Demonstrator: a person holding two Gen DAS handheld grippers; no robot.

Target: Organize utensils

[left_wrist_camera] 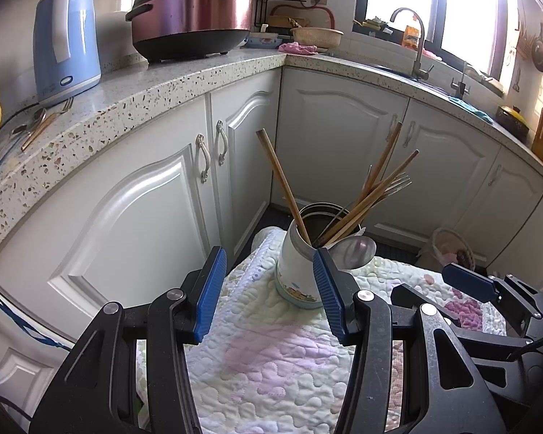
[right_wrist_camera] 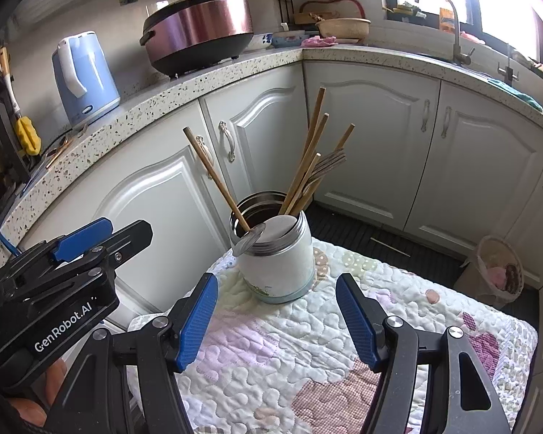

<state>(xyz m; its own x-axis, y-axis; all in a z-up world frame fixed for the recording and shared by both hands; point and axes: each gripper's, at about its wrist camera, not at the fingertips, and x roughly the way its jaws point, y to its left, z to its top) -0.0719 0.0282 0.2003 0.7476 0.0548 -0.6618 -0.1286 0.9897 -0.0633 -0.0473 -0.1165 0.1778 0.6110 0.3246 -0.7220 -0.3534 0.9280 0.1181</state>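
A white utensil holder [left_wrist_camera: 295, 271] [right_wrist_camera: 277, 271] stands on a quilted cloth [left_wrist_camera: 271, 354] [right_wrist_camera: 271, 361]. It holds several wooden chopsticks [left_wrist_camera: 278, 181] [right_wrist_camera: 213, 173], forks [left_wrist_camera: 398, 184] [right_wrist_camera: 327, 164] and metal spoons [left_wrist_camera: 356, 249] [right_wrist_camera: 249, 240]. My left gripper [left_wrist_camera: 269, 285] is open and empty just in front of the holder; it also shows at the left of the right wrist view [right_wrist_camera: 119, 231]. My right gripper [right_wrist_camera: 277, 316] is open and empty in front of the holder; one of its fingers [left_wrist_camera: 470, 282] shows in the left wrist view.
A speckled counter [left_wrist_camera: 163, 86] carries a blue kettle [left_wrist_camera: 65, 39] [right_wrist_camera: 85, 76], a rice cooker [left_wrist_camera: 195, 18] [right_wrist_camera: 199, 29], and a loose fork and spoon [left_wrist_camera: 43, 121]. White cabinets [left_wrist_camera: 344, 144] lie behind. A sink faucet [left_wrist_camera: 416, 39] and a floor basket [right_wrist_camera: 499, 271] are to the right.
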